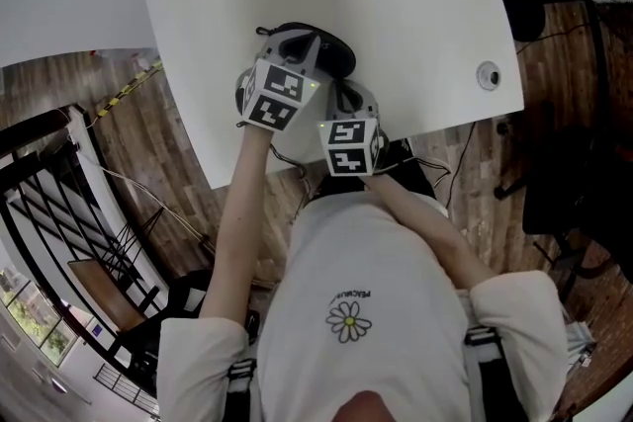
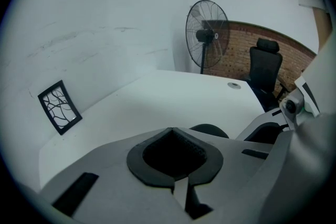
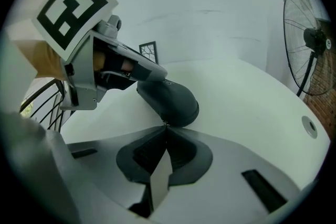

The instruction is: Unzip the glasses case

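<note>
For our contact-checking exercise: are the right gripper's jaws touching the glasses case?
Touching. The right gripper view shows the right gripper, jaws shut, tips meeting the near edge of the glasses case with no gap.

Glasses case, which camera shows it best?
Right gripper view: the glasses case fills the middle, just beyond the shut jaws. Head view shows only its dark edge, the rest covered. Left gripper view shows a dark sliver behind the jaws.

- Glasses case (image 3: 170, 102): dark shell, smooth, matt.
- Table (image 1: 396, 15): white top, smooth, matt.
- Floor (image 1: 148, 143): brown wood planks with visible grain.
</note>
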`<action>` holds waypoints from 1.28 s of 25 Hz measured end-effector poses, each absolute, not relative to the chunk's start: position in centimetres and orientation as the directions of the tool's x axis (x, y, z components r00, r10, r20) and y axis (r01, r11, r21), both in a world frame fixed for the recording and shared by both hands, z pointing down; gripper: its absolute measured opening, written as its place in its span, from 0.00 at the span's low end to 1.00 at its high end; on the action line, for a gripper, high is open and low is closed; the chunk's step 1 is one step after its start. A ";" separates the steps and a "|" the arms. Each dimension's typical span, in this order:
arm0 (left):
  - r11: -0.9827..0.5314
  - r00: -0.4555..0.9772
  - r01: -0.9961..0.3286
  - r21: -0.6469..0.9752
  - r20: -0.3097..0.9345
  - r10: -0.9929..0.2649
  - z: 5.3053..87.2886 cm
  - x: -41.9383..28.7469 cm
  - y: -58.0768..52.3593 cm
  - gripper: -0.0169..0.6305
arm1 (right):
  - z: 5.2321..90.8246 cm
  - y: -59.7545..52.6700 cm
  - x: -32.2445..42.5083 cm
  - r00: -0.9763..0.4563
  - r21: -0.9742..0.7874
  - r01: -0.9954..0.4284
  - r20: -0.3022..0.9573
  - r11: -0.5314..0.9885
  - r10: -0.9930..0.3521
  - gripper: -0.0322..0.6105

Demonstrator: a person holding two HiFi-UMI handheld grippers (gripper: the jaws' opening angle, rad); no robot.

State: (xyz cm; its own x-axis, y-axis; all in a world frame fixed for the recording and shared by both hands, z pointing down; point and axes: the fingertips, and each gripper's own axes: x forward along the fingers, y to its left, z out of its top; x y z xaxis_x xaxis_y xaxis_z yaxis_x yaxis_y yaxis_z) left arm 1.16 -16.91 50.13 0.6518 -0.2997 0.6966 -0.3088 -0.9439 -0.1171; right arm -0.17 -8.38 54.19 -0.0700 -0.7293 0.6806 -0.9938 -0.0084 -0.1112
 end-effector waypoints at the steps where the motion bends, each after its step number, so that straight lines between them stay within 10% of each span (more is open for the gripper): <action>1: -0.944 0.656 -0.307 -0.118 0.693 -0.300 50.1 1.2 -17.0 0.05 | 54.2 -8.4 -0.1 -0.080 -0.104 -0.994 0.683 0.011 -0.726 0.06; 15: -0.923 0.663 -0.338 -0.185 0.649 -0.373 50.6 1.0 -16.1 0.05 | 55.1 -7.9 4.2 -0.126 0.051 -0.970 0.729 0.237 -0.673 0.06; 32: -0.891 0.634 -0.428 -0.152 0.652 -0.416 50.5 1.7 -17.0 0.05 | 54.9 -13.8 7.0 -0.363 0.285 -0.432 0.814 0.856 -0.454 0.06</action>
State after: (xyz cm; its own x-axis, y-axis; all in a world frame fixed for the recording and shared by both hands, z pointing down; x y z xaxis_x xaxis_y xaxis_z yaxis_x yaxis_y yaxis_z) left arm 1.71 -16.96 50.45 0.6340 -0.4161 0.6518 -0.4282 -0.8908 -0.1522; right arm 7.04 -13.75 54.89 -0.3631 -0.4539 0.8137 -0.4316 0.8559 0.2849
